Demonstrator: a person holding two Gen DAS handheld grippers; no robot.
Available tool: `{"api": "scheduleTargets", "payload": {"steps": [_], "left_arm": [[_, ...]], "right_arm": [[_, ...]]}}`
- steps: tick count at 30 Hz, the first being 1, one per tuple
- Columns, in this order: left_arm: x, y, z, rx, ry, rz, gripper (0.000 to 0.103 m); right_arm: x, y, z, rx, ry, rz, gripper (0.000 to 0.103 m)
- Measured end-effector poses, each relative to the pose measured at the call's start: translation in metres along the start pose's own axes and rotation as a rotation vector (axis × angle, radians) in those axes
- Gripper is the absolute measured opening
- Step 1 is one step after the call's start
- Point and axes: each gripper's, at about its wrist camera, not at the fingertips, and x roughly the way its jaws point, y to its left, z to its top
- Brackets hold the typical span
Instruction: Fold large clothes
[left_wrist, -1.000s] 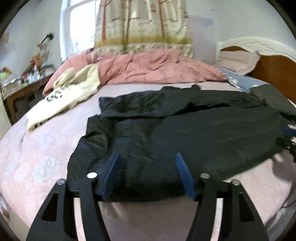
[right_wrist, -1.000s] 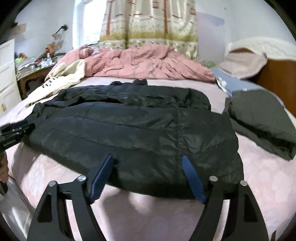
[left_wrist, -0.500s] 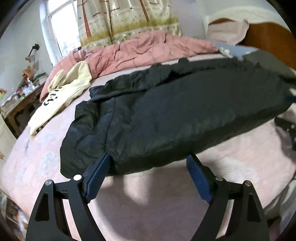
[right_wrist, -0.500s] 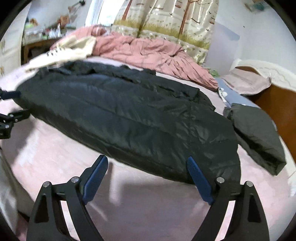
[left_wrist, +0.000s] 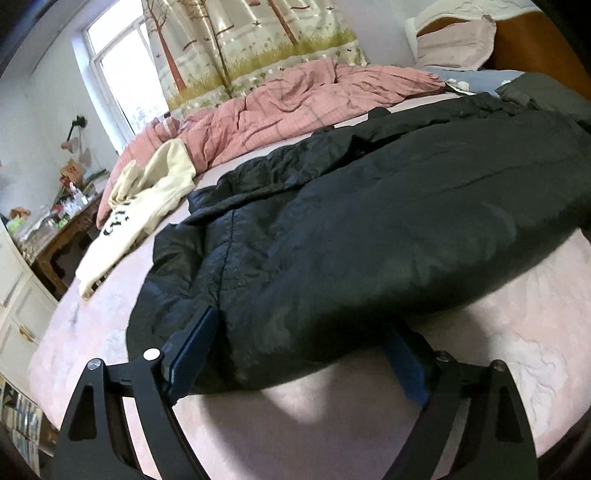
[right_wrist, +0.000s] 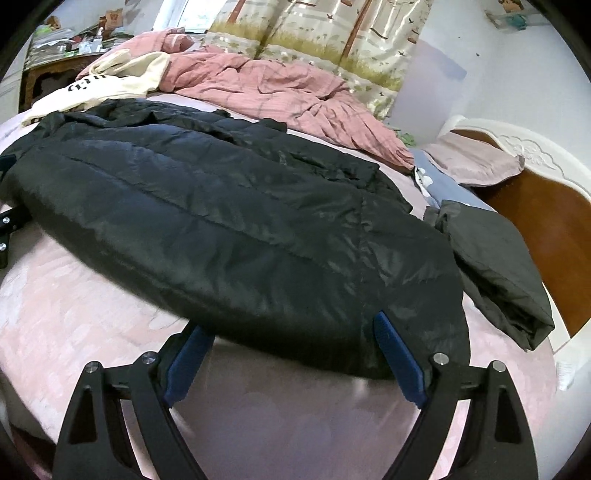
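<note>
From the left wrist camera, the black padded coat (left_wrist: 369, 229) lies spread across the pink bedsheet (left_wrist: 517, 332), its near hem bulging up between the fingers of the left gripper (left_wrist: 299, 350). The jaws stand wide apart, one blue pad (left_wrist: 192, 347) tucked against a fold of the coat on one side and the other pad half hidden under the hem's shadow; the fabric sits between them but nothing is pinched. Beyond the coat a cream sweater with dark lettering (left_wrist: 144, 206) lies near the bed's far left edge, just beside a rumpled pink quilt (left_wrist: 295, 107), with a patterned curtain (left_wrist: 251, 48) and window behind, a pillow (left_wrist: 454, 40) at the headboard, and a cluttered wooden desk (left_wrist: 62, 236) off the bed's corner. From the right wrist camera, the same coat (right_wrist: 221, 221) stretches across the bed, and the right gripper (right_wrist: 288, 350) reaches at its near hem with jaws equally wide, the blue fingers (right_wrist: 395, 354) flanking the edge, the hem resting loosely over them, not clamped. To the right a folded dark green garment (right_wrist: 495, 266) sits near the wooden headboard (right_wrist: 546, 221), apart from the coat. The tip of the other gripper shows at the far left edge of this view.
</note>
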Motion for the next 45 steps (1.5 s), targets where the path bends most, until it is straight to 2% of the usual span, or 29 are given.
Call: {"api": "scheduleTargets", "payload": {"steps": [3,4,5,6,7,8,11,14,19,25,29,32,36,38,41,45], "left_arm": [[0.004,0.007,0.001,-0.039,0.011,-0.036,0.083],[0.004,0.009,0.001,-0.045,0.014,-0.037,0.062],[0.003,0.009,0.001,-0.044,0.016,-0.021,0.035],[0.002,0.009,0.0,-0.037,0.016,0.005,0.026],[-0.001,0.01,0.0,-0.035,0.009,0.021,0.019],[-0.004,0.012,-0.001,-0.043,0.001,0.018,0.015],[-0.021,0.016,-0.005,-0.074,-0.011,0.004,0.012],[-0.047,0.016,-0.009,-0.079,-0.043,0.015,0.01],[-0.083,0.026,-0.026,-0.111,-0.01,-0.022,0.011],[-0.119,0.043,-0.029,-0.161,0.027,-0.048,0.012],[-0.135,0.052,-0.011,-0.182,-0.037,-0.028,0.013],[-0.128,0.056,0.015,-0.169,-0.067,-0.007,0.014],[-0.108,0.069,0.056,-0.188,-0.097,-0.014,0.017],[-0.092,0.076,0.077,-0.202,-0.095,-0.023,0.018],[-0.055,0.089,0.107,-0.237,-0.095,-0.051,0.017],[0.007,0.088,0.14,-0.212,-0.056,-0.043,0.016]], "right_arm": [[0.007,-0.007,0.003,0.035,0.01,0.002,0.09],[0.009,-0.01,0.003,0.044,0.014,0.009,0.09],[0.009,-0.012,0.003,0.052,0.015,0.019,0.086],[0.008,-0.014,0.002,0.063,0.013,0.023,0.077],[0.007,-0.015,0.002,0.069,0.013,0.022,0.051],[0.006,-0.017,0.0,0.07,0.016,0.007,0.036],[-0.005,-0.024,-0.004,0.091,0.0,0.037,0.019],[-0.027,-0.028,-0.008,0.104,-0.035,0.065,0.015],[-0.065,-0.031,-0.021,0.128,-0.058,0.101,0.015],[-0.099,-0.025,-0.03,0.07,-0.025,0.133,0.015],[-0.109,-0.037,-0.016,0.092,-0.025,0.155,0.018],[-0.105,-0.051,0.011,0.108,-0.061,0.133,0.025],[-0.088,-0.063,0.055,0.114,-0.104,0.122,0.026],[-0.073,-0.068,0.075,0.118,-0.112,0.119,0.031],[-0.042,-0.074,0.105,0.132,-0.116,0.12,0.033],[0.01,-0.074,0.14,0.132,-0.103,0.098,0.033]]}}
